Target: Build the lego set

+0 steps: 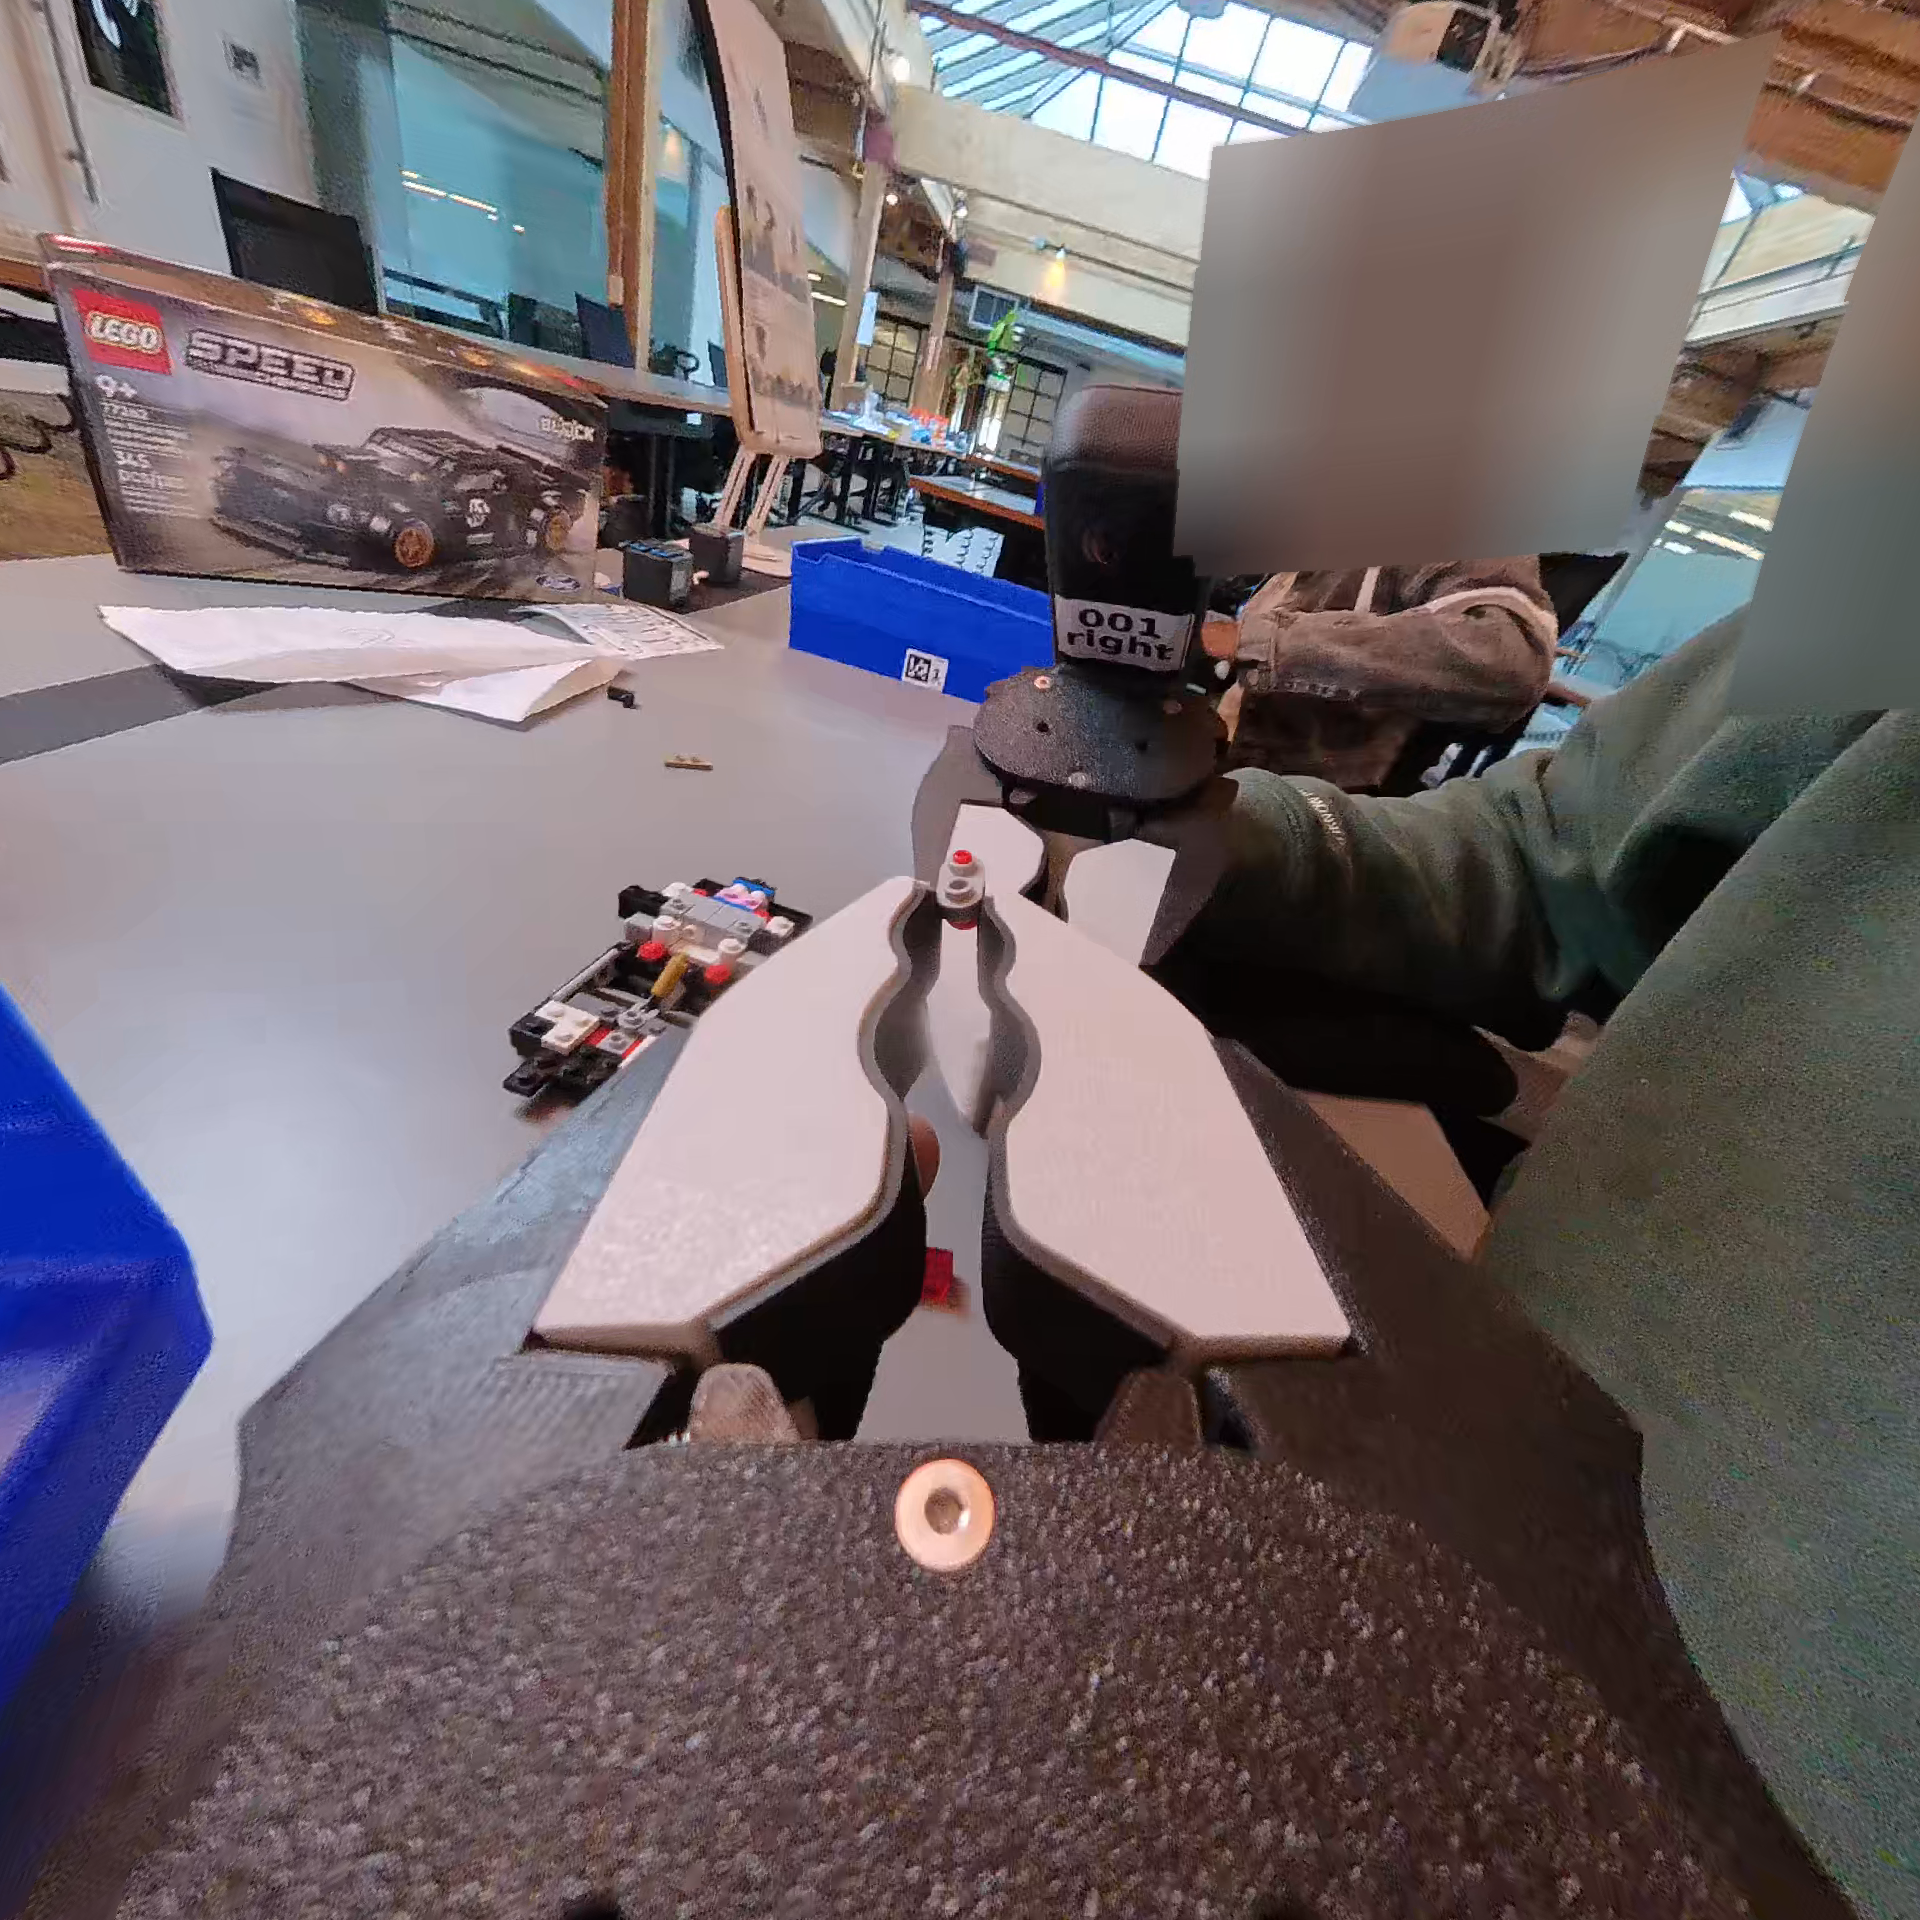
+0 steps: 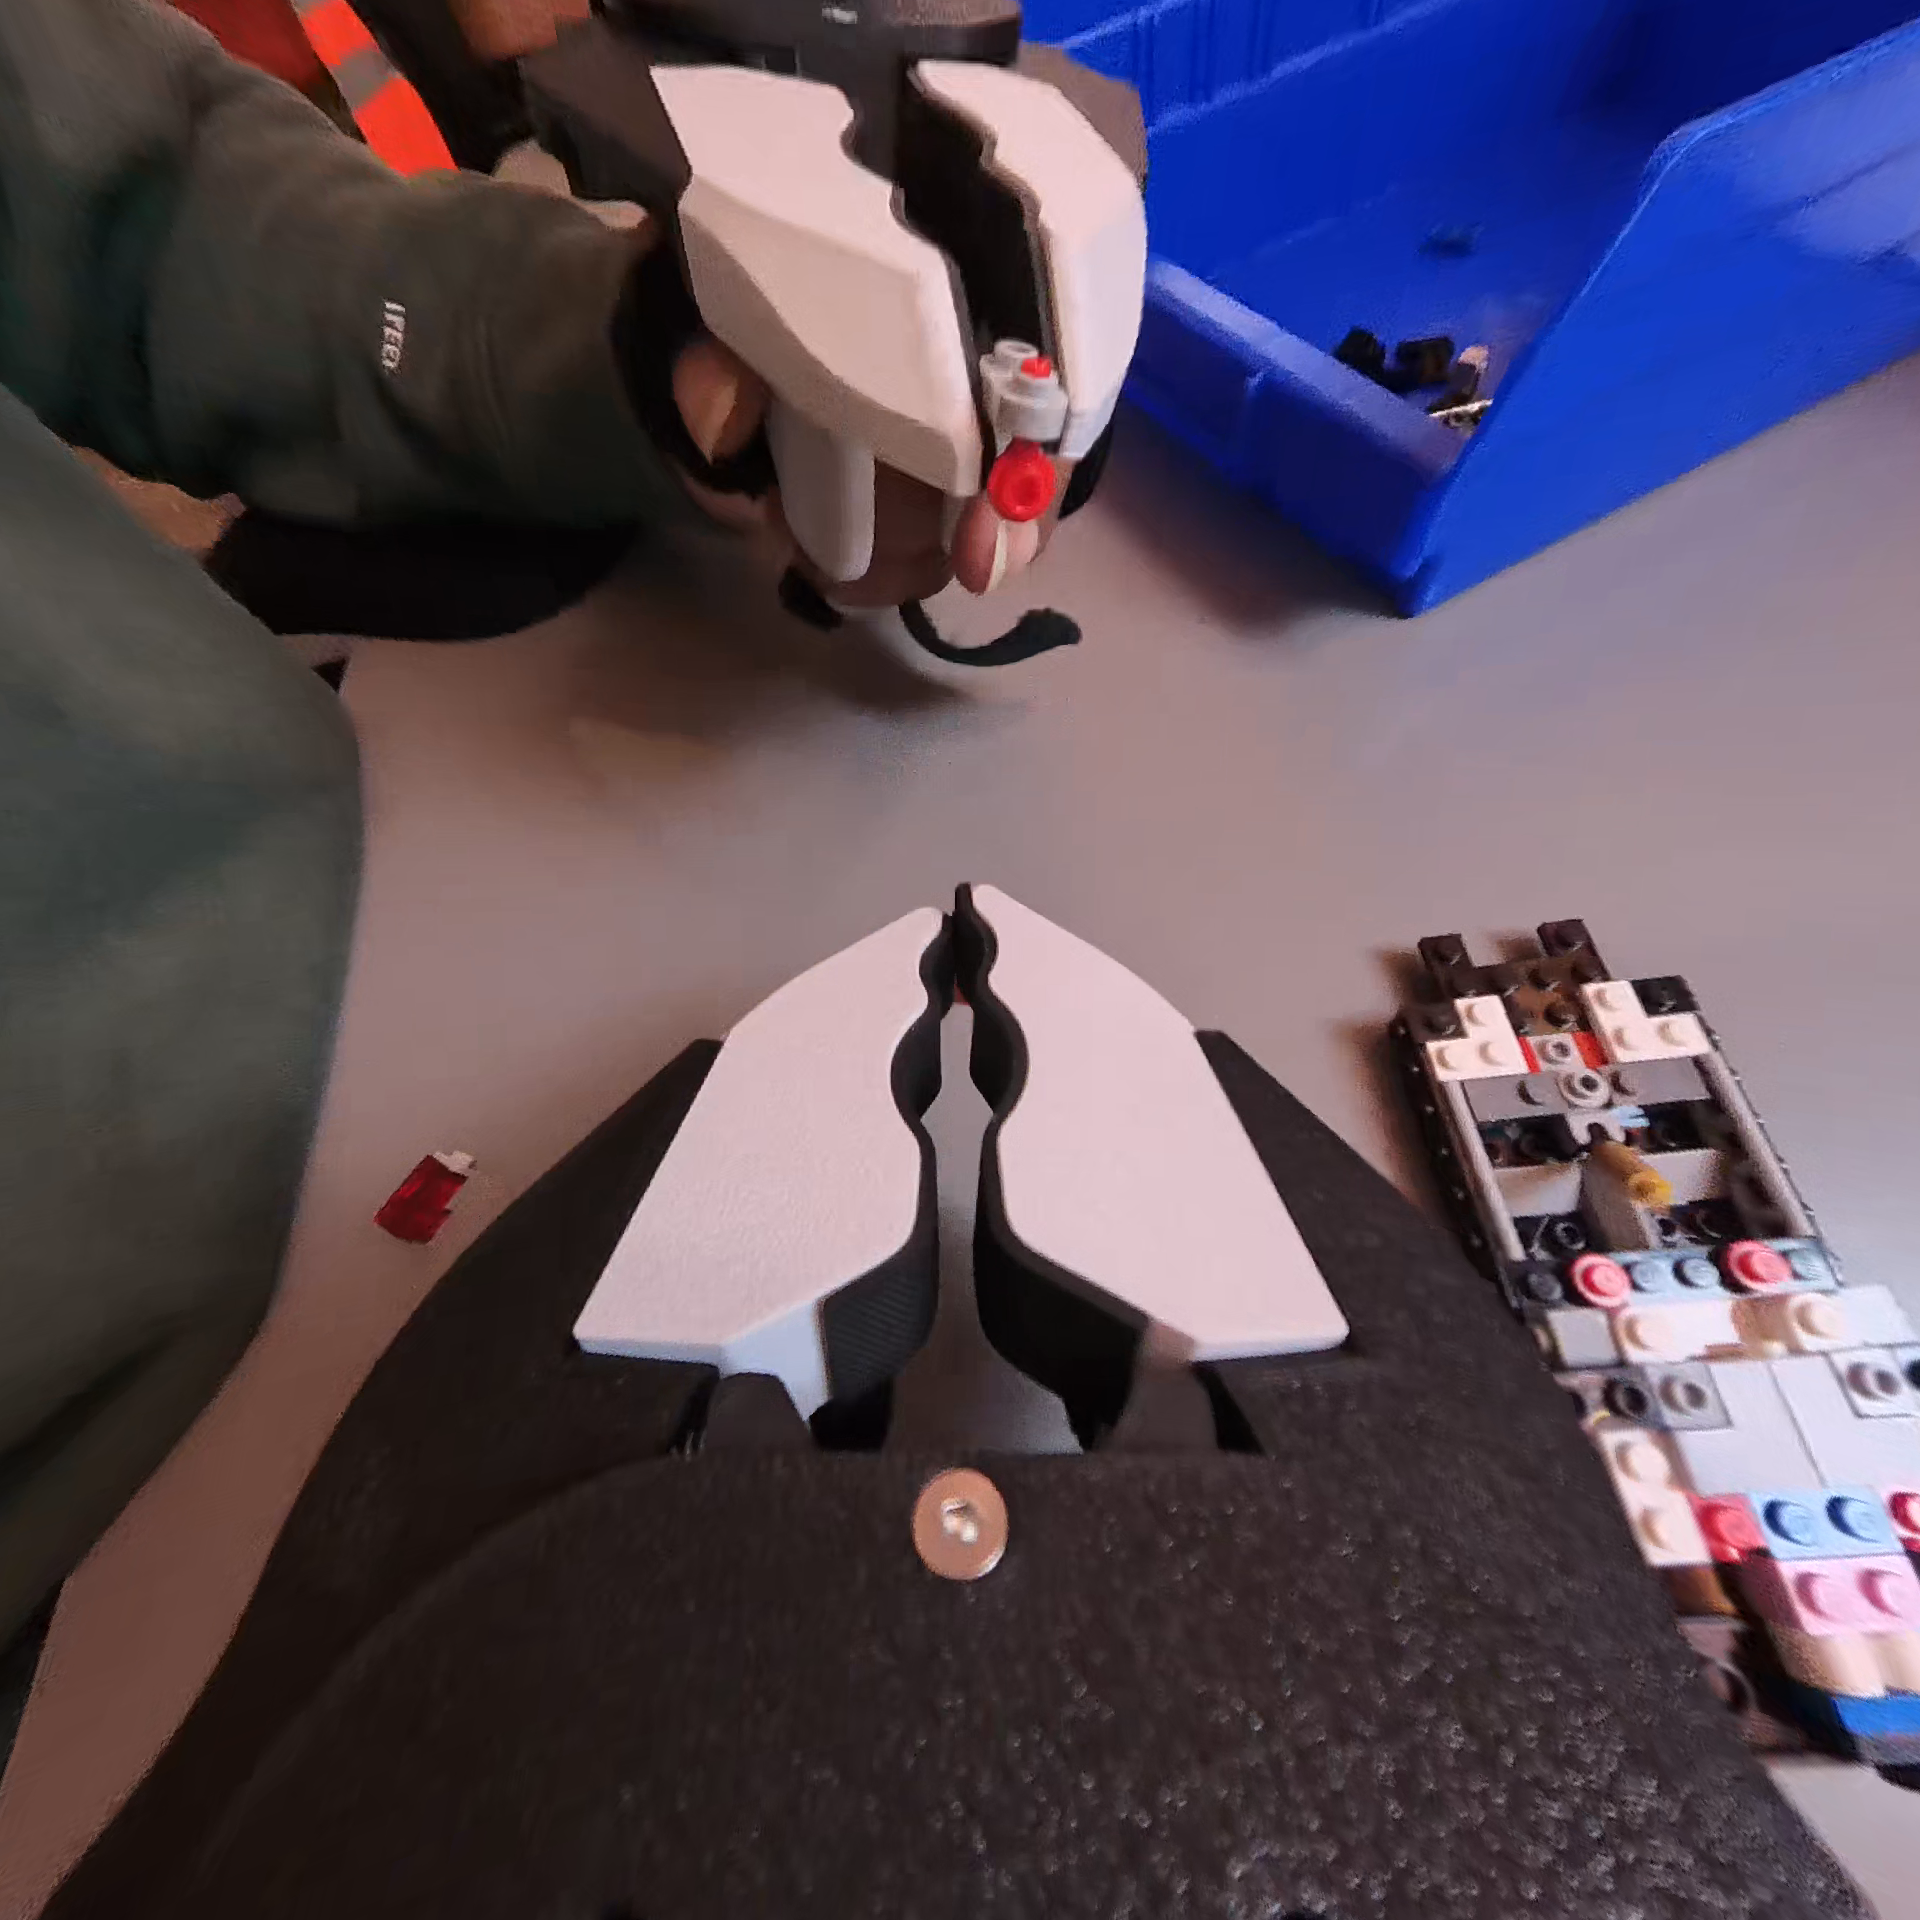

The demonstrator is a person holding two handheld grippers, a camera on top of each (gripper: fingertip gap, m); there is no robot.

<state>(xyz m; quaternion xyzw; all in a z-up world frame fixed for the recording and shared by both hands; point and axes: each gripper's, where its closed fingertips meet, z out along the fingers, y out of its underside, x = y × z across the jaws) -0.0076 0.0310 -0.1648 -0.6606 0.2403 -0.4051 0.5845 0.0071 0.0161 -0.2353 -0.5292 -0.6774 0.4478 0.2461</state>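
Note:
My left gripper (image 1: 958, 896) is shut on a small grey brick piece with red round studs (image 1: 960, 883), held above the grey table. The right wrist view shows it from the front (image 2: 1023, 416), with the piece (image 2: 1023, 400) pinched at the fingertips. My right gripper (image 2: 962, 906) has its fingertips together, low over the table. A red speck shows through the gap behind them; I cannot tell whether it is gripped. A partly built brick car chassis (image 1: 655, 987) lies flat on the table, just right of the right gripper (image 2: 1621, 1195). A small clear red brick (image 2: 421, 1200) lies left of it.
An open blue bin (image 2: 1558, 312) with a few dark pieces stands behind the chassis. Another blue bin (image 1: 73, 1351) is at the near left. A printed box (image 1: 332, 447), white paper sheets (image 1: 364, 644) and a loose small piece (image 1: 688, 764) lie farther back. A green sleeve (image 1: 1455, 904) is on the right. About 7 centimeters separates my left fingertips from my right.

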